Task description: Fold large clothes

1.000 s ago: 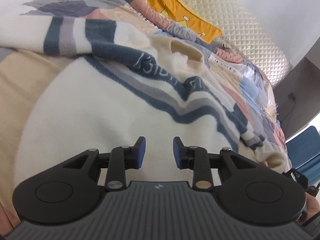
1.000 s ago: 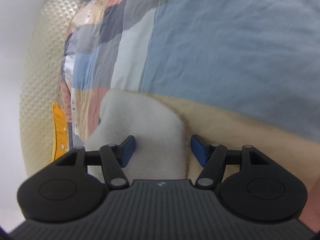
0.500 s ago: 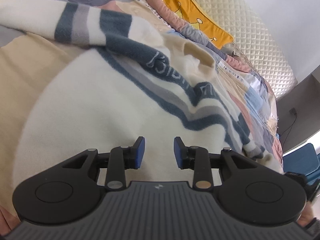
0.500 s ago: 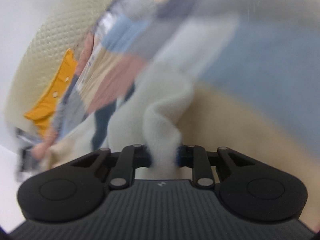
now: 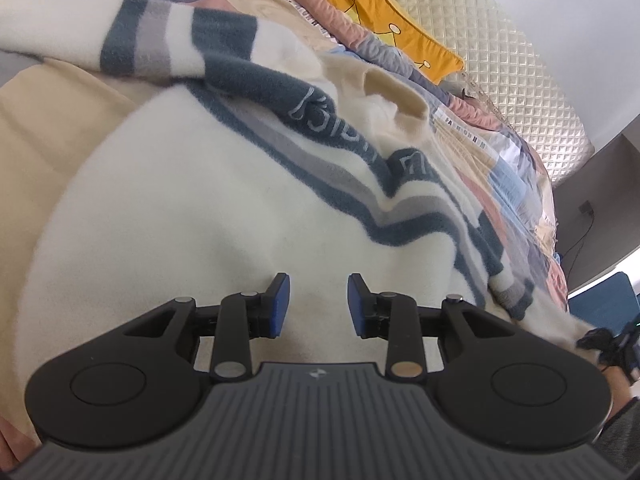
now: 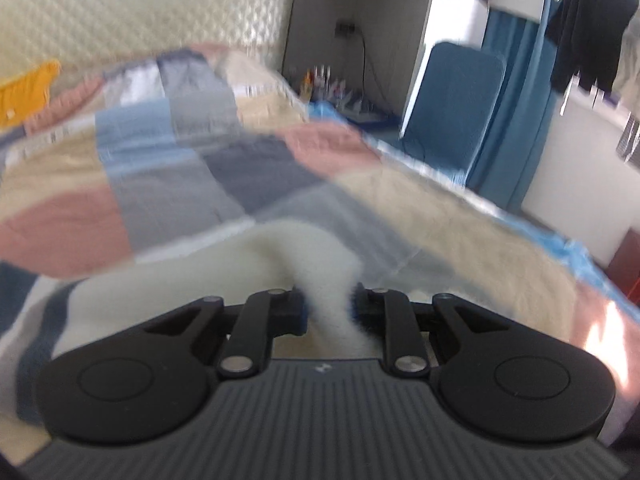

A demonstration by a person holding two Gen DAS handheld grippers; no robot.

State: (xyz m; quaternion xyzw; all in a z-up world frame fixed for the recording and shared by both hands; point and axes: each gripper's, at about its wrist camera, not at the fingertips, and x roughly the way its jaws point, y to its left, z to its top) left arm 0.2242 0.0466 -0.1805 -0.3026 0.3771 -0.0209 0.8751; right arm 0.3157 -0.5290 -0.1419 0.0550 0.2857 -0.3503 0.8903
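Observation:
A cream sweater [image 5: 200, 208] with dark blue and grey stripes lies spread on the bed, its neck opening toward the headboard. My left gripper [image 5: 319, 300] is open and empty, low over the sweater's plain lower body. My right gripper [image 6: 329, 308] is shut on a bunched cream edge of the sweater [image 6: 316, 256] and holds it lifted above the bed. The right wrist view is blurred by motion.
The bed carries a patchwork quilt [image 6: 168, 168] in blue, pink, grey and beige. A yellow pillow [image 5: 384, 24] and a quilted headboard [image 5: 500, 60] are at the far end. A blue chair [image 6: 452, 104], blue curtain and a cluttered side table stand beside the bed.
My right gripper closed on the sweater's edge, then lifted and swung it so its view now looks across the bed to the room. My left gripper stayed open, shifting slightly.

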